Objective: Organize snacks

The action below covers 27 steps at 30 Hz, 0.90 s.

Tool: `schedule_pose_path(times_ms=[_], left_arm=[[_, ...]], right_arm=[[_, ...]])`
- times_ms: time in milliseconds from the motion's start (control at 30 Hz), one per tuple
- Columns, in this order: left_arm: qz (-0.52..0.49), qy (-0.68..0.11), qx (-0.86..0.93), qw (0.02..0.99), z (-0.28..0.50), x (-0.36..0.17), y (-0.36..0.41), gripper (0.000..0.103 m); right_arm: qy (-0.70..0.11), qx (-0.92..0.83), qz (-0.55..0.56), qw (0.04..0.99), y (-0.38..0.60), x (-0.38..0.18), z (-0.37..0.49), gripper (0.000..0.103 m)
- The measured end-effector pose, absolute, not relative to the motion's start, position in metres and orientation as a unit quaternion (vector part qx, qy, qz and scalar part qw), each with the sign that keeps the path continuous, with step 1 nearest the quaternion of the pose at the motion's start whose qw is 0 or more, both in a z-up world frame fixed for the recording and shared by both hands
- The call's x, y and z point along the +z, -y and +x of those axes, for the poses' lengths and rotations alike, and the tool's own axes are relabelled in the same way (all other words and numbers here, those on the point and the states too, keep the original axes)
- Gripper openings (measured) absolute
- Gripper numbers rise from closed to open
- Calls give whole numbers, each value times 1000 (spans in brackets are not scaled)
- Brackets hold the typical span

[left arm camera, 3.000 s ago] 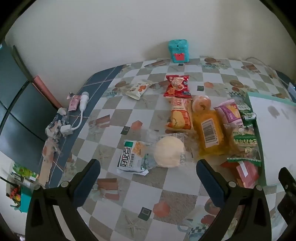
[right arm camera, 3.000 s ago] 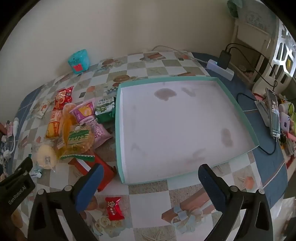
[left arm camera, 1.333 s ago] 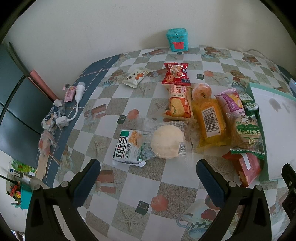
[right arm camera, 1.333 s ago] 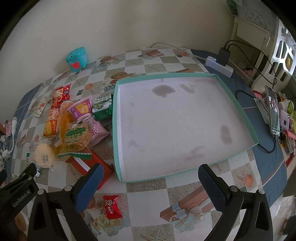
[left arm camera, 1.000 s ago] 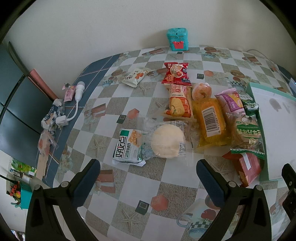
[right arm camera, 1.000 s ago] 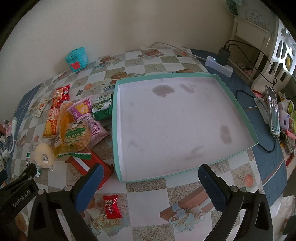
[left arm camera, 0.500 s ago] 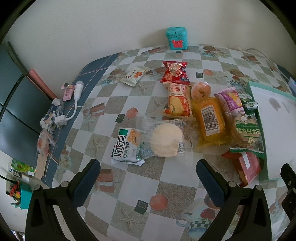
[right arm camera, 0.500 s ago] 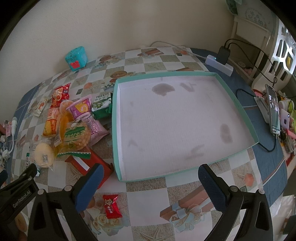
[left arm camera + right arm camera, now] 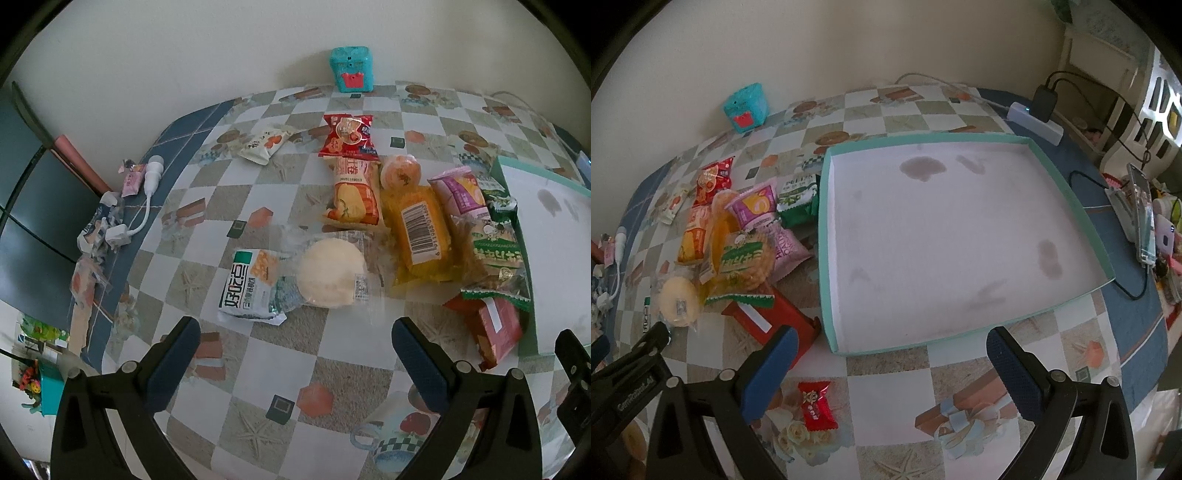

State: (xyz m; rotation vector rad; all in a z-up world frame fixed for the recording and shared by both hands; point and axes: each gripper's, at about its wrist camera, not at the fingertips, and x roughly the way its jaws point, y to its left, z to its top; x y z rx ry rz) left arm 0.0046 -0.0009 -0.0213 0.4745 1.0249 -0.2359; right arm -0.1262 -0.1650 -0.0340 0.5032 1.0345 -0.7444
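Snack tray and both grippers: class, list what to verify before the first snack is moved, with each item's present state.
1. Tray has free space: ok, nothing lies in it.
2. Left gripper open, holding nothing: ok.
3. Right gripper open, holding nothing: ok.
4. Round cake lies in front of the left gripper: ok.
5. Red candy lies apart from the pile: ok.
6. Tray bottom clean: not ok, dark stains.

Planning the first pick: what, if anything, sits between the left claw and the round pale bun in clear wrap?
Nothing visible. The left claw is open above bare tablecloth, and the round bun lies straight ahead, the green-and-white packet touching its left side.
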Motion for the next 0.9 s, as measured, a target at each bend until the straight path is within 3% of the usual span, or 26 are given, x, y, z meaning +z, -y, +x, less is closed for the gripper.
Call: schedule_pose_path(times_ms=[467, 833, 900], left_arm=[[229, -534, -108, 807, 14, -45, -1, 103], [172, -568, -103, 798, 30, -50, -18, 103], [153, -575, -98, 798, 36, -50, -25, 103]], right_arm=[[-538, -266, 297, 742, 155, -71, -114, 103], [-581, -212, 298, 727, 132, -91, -103, 77], [-584, -202, 296, 728, 126, -92, -100, 67]])
